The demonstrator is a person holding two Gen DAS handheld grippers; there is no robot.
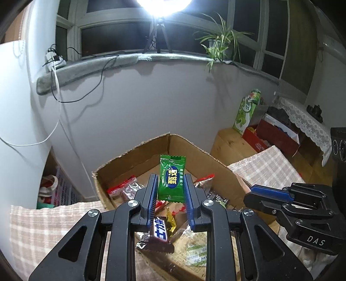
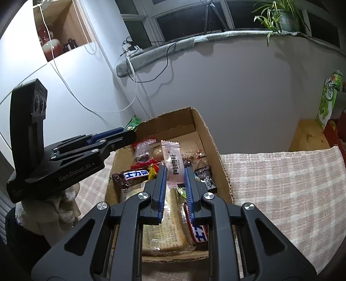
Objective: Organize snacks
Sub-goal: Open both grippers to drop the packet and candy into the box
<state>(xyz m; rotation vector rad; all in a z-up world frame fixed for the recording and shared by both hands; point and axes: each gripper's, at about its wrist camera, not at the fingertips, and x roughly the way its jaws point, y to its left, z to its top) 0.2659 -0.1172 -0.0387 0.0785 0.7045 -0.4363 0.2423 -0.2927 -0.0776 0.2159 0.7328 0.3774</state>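
We see a bright lamp on a dark tripod standing on the windowsill, which is covered by a grey cloth. To its right a potted spider plant trails leaves over the sill. At the sill's left end sits a white power strip, with a black cable and a white cable hanging down the pale wall. We notice a checked cloth covering the desk. Farther right stand a green printed bag and a red box on a wooden surface, beside a lace cover. In the right wrist view, a red vase sits in a wooden shelf nook.
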